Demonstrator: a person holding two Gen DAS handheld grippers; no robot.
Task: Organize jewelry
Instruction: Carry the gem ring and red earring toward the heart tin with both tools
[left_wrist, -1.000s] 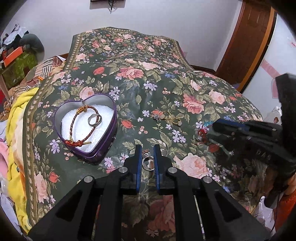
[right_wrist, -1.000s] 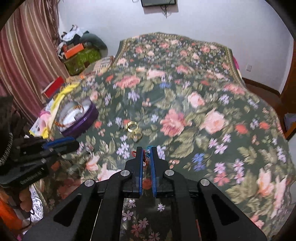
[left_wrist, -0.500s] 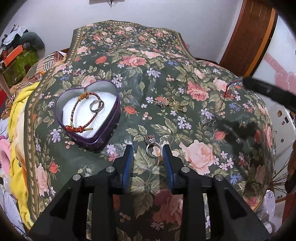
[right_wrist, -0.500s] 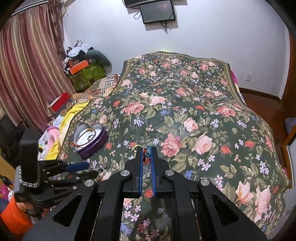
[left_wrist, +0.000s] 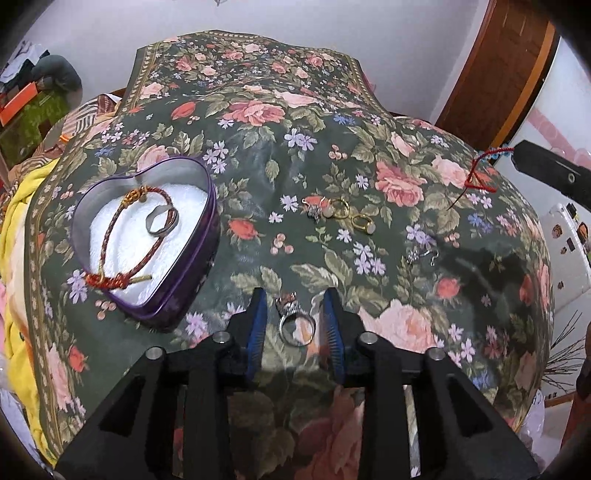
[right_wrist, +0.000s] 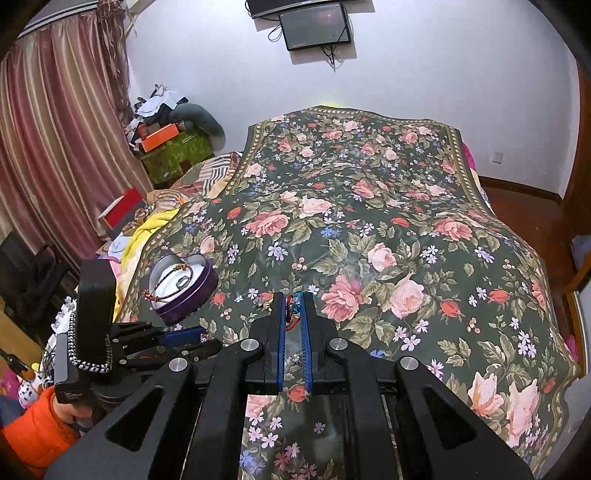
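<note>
Silver ring (left_wrist: 295, 325) lies flat near heart tin (left_wrist: 207, 236), apparently untouched.

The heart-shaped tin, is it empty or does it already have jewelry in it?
Not empty: the heart-shaped tin holds a braided red bracelet and a silver ring on white lining.

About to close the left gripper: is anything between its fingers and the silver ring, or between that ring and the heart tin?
Nothing visible. The silver ring lies on the bedspread between the open left gripper fingers; bare cloth separates it from the heart tin, up-left, whose raised wall needs clearing.
</note>
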